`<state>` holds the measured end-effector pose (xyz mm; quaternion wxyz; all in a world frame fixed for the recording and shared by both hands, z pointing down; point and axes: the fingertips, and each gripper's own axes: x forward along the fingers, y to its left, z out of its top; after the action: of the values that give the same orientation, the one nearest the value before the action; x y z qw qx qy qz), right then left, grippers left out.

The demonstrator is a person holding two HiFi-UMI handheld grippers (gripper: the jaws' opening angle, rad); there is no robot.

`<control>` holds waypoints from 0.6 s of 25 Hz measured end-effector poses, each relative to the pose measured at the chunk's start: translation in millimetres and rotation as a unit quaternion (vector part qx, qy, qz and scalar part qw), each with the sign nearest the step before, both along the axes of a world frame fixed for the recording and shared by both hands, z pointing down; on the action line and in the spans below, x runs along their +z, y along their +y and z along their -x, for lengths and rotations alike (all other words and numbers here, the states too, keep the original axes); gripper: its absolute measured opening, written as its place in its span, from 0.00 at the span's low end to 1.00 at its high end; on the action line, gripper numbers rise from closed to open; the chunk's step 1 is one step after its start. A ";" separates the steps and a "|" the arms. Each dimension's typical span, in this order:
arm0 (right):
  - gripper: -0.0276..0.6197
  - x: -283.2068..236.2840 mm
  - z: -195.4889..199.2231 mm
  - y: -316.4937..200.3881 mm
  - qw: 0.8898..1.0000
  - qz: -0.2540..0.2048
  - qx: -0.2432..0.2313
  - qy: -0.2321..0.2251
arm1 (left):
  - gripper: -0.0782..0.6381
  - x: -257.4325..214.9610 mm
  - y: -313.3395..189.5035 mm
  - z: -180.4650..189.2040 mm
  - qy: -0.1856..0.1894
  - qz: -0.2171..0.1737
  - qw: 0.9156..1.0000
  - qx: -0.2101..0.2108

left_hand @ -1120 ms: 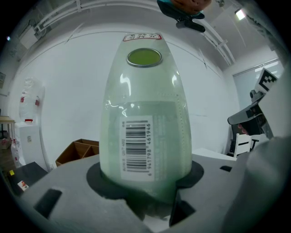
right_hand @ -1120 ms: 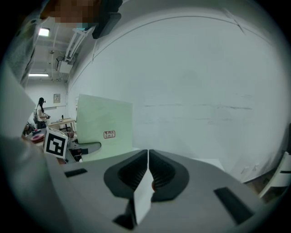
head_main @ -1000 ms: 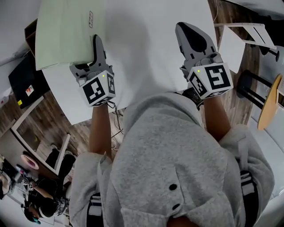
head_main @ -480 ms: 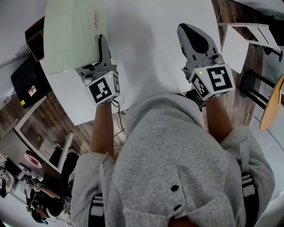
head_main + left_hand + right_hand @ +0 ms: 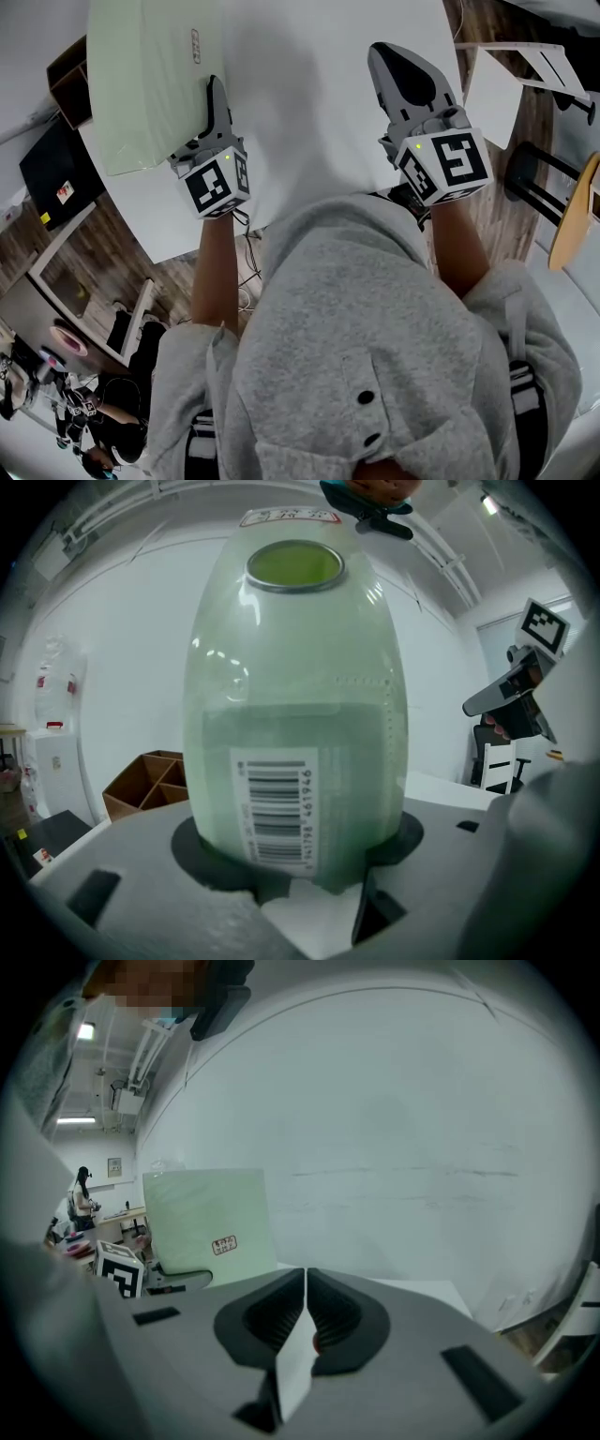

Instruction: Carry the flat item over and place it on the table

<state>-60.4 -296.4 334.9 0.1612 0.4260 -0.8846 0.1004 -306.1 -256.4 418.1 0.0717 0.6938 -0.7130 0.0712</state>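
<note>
Left gripper (image 5: pixel 214 94): upper left of the head view, at the right-hand edge of the pale green flat packet (image 5: pixel 150 75).
- Jaws are opening. In the left gripper view the packet stands between them, and its lower sides meet the dark pads with no gap I can make out.
- A barcode label (image 5: pixel 272 808) faces the camera.

Packet: upper left of the head view, over the left part of the white tabletop (image 5: pixel 309 103).
- The small red-printed label (image 5: pixel 195 45) is on its upper face.
- Its lower-left corner reaches to about the tabletop's left edge.
- Cannot tell whether it lies flat on the surface.

Right gripper (image 5: pixel 386 58): upper right of the head view, over bare tabletop and well apart from the packet.
- Jaws are closed on each other. The right gripper view shows the pads meeting along one line with nothing between them.
- That same view shows the packet at mid-left.

Surroundings:
- A brown divided box (image 5: pixel 141 782) is at lower left in the left gripper view.
- The person's grey hooded top (image 5: pixel 375 356) fills the lower half of the head view.
</note>
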 end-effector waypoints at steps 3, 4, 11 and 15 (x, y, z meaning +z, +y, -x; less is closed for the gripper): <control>0.09 -2.2 0.2 1.0 1.000 -0.001 -0.001 -0.001 | 0.52 2.2 2.2 -0.8 -0.003 0.008 1.000 0.002; 0.09 -2.7 1.1 1.8 1.000 -0.002 -0.002 -0.001 | 0.52 2.9 2.5 -0.4 -0.005 0.009 1.000 0.003; 0.09 -8.4 -11.7 13.2 1.000 -0.012 -0.002 -0.006 | 0.53 4.1 9.9 -9.2 0.001 0.018 1.000 0.020; 0.09 -12.7 -22.9 22.1 1.000 -0.018 -0.002 -0.010 | 0.54 2.4 19.9 -11.3 -0.001 0.022 1.000 0.014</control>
<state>-37.5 -274.3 322.2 0.1452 0.4265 -0.8884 0.0883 -294.9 -236.5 420.5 0.0850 0.7018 -0.7016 0.0890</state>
